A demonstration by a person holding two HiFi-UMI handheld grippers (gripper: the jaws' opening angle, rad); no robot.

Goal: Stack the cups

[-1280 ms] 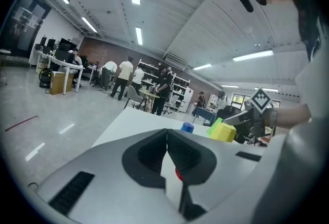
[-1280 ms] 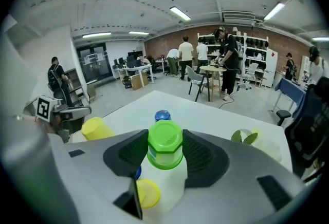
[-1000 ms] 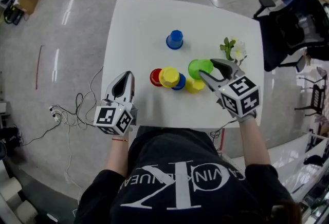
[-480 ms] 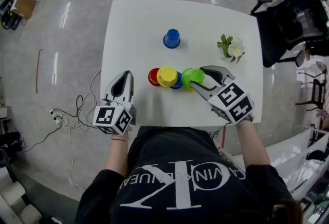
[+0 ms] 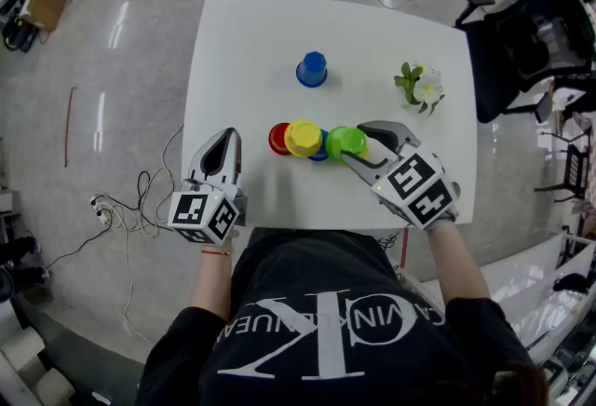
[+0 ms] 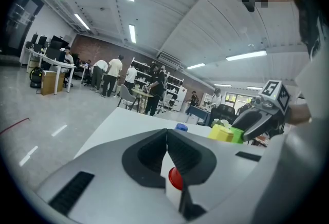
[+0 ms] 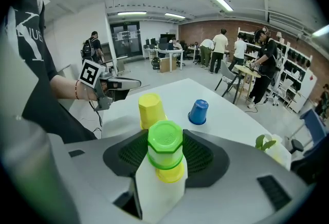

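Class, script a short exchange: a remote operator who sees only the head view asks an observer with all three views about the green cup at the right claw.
Operator: Is the green cup actually gripped?
Observer: Yes. In the right gripper view, the right claw clamps both sides of the upside-down green cup.
Operator: Is anything under it?
Observer: A yellow cup shows its rim just below; the green cup sits over it.
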